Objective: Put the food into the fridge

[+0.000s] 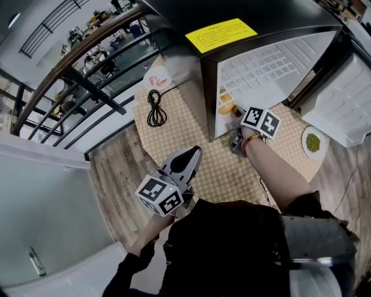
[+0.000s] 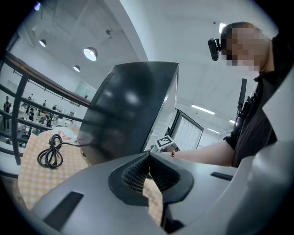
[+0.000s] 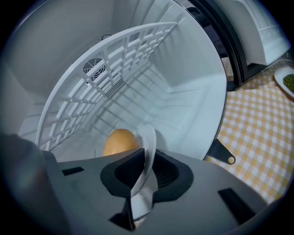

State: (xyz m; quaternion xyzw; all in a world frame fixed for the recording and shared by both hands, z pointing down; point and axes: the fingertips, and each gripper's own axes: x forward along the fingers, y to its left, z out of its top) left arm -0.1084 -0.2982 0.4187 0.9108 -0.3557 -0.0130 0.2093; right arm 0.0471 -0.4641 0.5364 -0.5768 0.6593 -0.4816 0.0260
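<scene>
We see the right gripper [image 3: 144, 158] reached into the open fridge [image 1: 278, 17]. Its fingers stand a little apart, with the thin rim of a white plate [image 3: 148, 137] running edge-on between them; the ribbed pad on one side shows clear of the rim, so the hold looks loose. On that plate sits the food [image 3: 120, 141], a smooth, rounded orange-yellow piece, already inside the fridge and below the wire shelf [image 3: 115, 64]. Whether the plate rests on the fridge floor we cannot tell.

The left gripper [image 1: 194, 152] hangs back over the desk, well apart from the fridge. Its fingers are together at the tips and nothing is between them.

The grippers are matt grey shells with dark ribbed pads. The fridge is glossy black outside with a yellow label [image 1: 220, 35] on top, and smooth white plastic inside, with a round fan grille [image 3: 94, 68] in the back wall. Its door [image 1: 348, 98] stands wide open.

The desk [image 1: 220, 168] wears a yellow-and-white checked cloth. On it we see a coiled black cable [image 1: 155, 108], a plate with a red pattern [image 1: 156, 78], and a plate of green food [image 1: 313, 142] near the door. Beyond the desk lie a wooden floor [image 1: 116, 174] and a dark railing [image 1: 69, 64].
</scene>
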